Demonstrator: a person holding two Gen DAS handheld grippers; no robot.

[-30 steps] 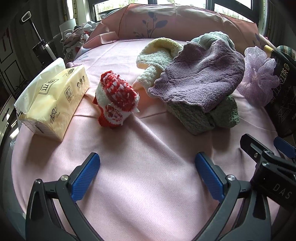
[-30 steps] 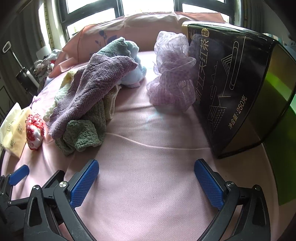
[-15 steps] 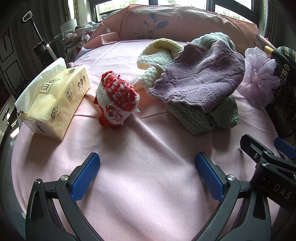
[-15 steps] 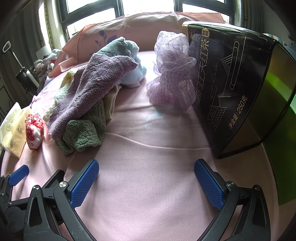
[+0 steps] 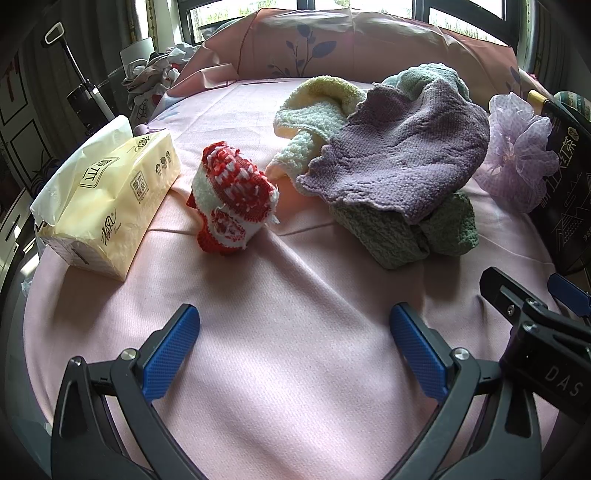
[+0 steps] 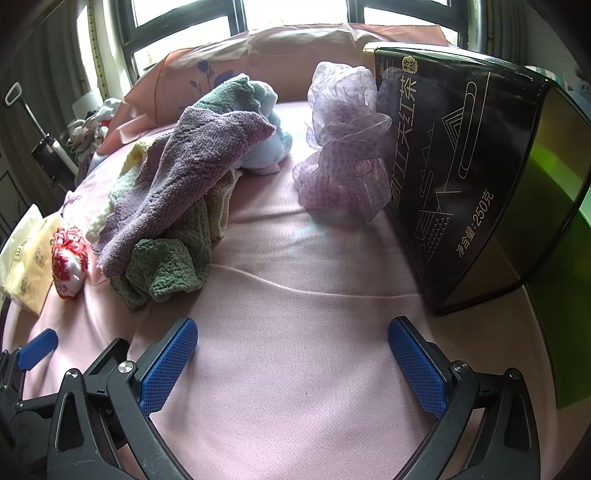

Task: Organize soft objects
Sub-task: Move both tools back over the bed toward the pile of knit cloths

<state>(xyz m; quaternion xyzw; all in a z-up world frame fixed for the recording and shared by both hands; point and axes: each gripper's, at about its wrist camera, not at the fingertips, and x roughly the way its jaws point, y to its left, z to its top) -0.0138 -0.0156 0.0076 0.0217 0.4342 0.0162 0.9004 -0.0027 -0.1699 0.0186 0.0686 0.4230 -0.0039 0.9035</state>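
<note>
Pink cloth (image 5: 295,369) covers the table, windows (image 6: 295,11) behind

Matt pink woven sheet (image 5: 295,369) under blue textured rubbery pads (image 5: 170,347). Ahead: nubby terry purple cloth (image 5: 399,162), glossy plastic tissue pack (image 5: 110,199) left, sheer mesh pouf (image 6: 343,147), shiny black box (image 6: 461,166) right.

Nothing has visibly changed: the left gripper (image 5: 294,345), the right gripper (image 6: 291,358) and the cloths lie as before.
</note>
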